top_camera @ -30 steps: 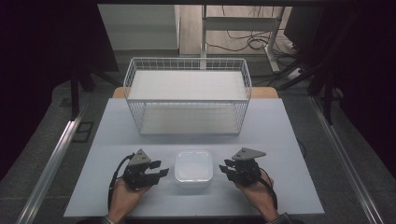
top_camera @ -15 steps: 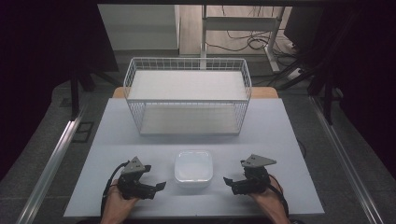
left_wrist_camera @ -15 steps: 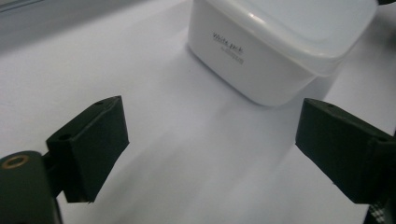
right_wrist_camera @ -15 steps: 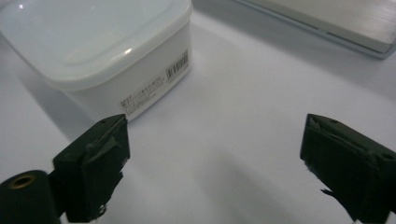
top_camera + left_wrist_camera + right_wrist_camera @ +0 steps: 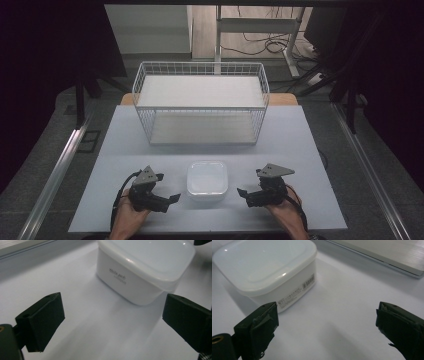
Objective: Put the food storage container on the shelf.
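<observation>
The white plastic box [image 5: 207, 180] sat near the front edge of the counter [image 5: 125, 150], midway between your two hands, with its lid pressed on, so what it held could not be seen. It was a squat, square tub with rounded corners; its smooth, slightly glossy lid [image 5: 262, 262] overhung the walls as a soft lip. One side carried small grey print, and another, seen in the right gripper view, bore a printed label with a barcode.

Your left gripper [image 5: 172, 197] lay just left of the box, its jaws having just been opening, now spread wide with nothing between them and the tub ahead of them. Your right gripper [image 5: 244, 192] mirrored it on the other side, its jaws likewise just opened and clear of the box.

Farther back stood a white wire basket [image 5: 200, 102], rectangular and open-topped, its thin mesh walls rising around a pale flat floor panel; nothing lay in it. The counter itself was a matte, pale grey-white sheet.
</observation>
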